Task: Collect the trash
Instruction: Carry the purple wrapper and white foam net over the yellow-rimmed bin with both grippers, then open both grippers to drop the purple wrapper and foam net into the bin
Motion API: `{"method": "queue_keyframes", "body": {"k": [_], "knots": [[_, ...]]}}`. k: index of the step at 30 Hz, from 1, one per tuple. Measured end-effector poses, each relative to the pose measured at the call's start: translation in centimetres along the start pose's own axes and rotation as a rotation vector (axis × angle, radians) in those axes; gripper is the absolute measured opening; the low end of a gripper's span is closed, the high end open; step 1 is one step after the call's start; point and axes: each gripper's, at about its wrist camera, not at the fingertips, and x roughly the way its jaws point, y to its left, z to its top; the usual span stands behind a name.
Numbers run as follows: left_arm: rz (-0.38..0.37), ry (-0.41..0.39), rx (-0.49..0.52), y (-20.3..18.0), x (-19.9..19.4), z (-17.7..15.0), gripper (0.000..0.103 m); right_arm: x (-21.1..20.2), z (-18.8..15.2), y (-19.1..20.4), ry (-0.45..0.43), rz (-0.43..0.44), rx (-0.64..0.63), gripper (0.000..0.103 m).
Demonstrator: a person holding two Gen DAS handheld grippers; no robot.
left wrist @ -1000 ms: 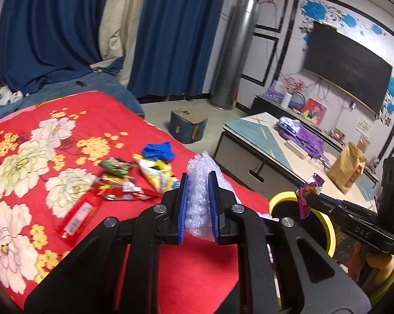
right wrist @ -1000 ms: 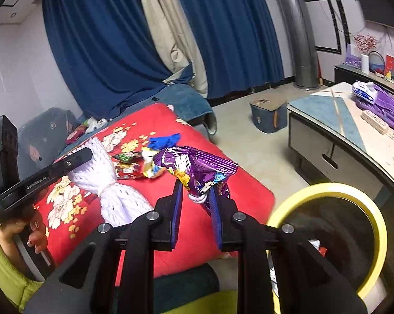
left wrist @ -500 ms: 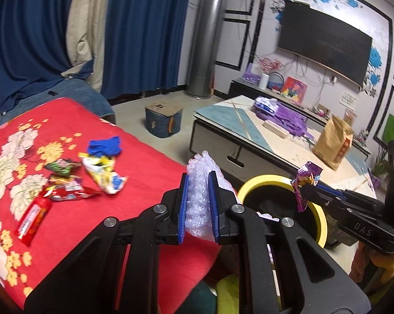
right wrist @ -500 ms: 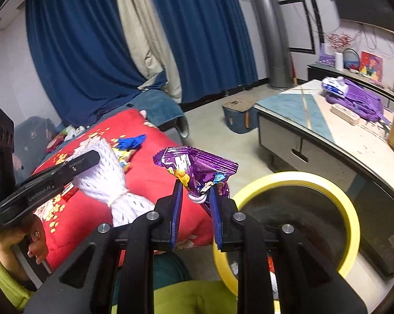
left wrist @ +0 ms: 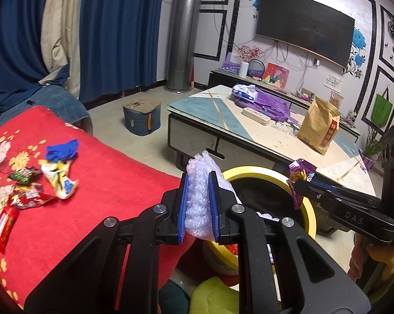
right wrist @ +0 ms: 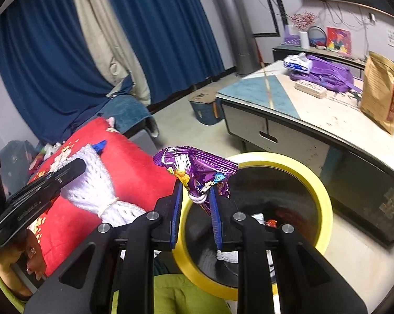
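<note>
My left gripper (left wrist: 198, 183) is shut on a wad of white bubble wrap (left wrist: 200, 172), held just left of the yellow-rimmed trash bin (left wrist: 252, 170). My right gripper (right wrist: 196, 183) is shut on a purple snack wrapper (right wrist: 194, 167) and holds it over the bin's rim (right wrist: 296, 161). The right gripper with the wrapper (left wrist: 299, 175) also shows in the left wrist view, above the bin's right rim. The left gripper with the bubble wrap (right wrist: 92, 180) shows at the left of the right wrist view. Some trash lies inside the bin (right wrist: 270, 222).
Several wrappers (left wrist: 58, 180), a blue scrap (left wrist: 62, 150) and a red packet (left wrist: 4, 223) lie on the red floral bedspread (left wrist: 105, 183). A low coffee table (left wrist: 218, 120) with a brown paper bag (left wrist: 320, 127) stands behind the bin. A blue stool (left wrist: 142, 116) sits on the floor.
Both grippers have swung right, away from the bed and toward the bin. The right gripper with the purple wrapper now hangs over the bin opening. Both grips are unchanged.
</note>
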Motion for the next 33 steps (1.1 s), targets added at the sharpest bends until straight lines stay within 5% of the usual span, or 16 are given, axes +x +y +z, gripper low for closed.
{"method": "queue_keyframes", "body": {"k": [13, 33], "knots": [[-0.057, 0.048, 0.09, -4.0, 4.1, -1.5, 0.01, 1.9, -0.7, -3.9, 0.036, -0.116, 0.041, 0.02], [-0.144, 0.161, 0.078, -5.6, 9.2, -3.0, 0.011, 3.4, -1.6, -7.3, 0.082, -0.15, 0.125, 0.021]]}}
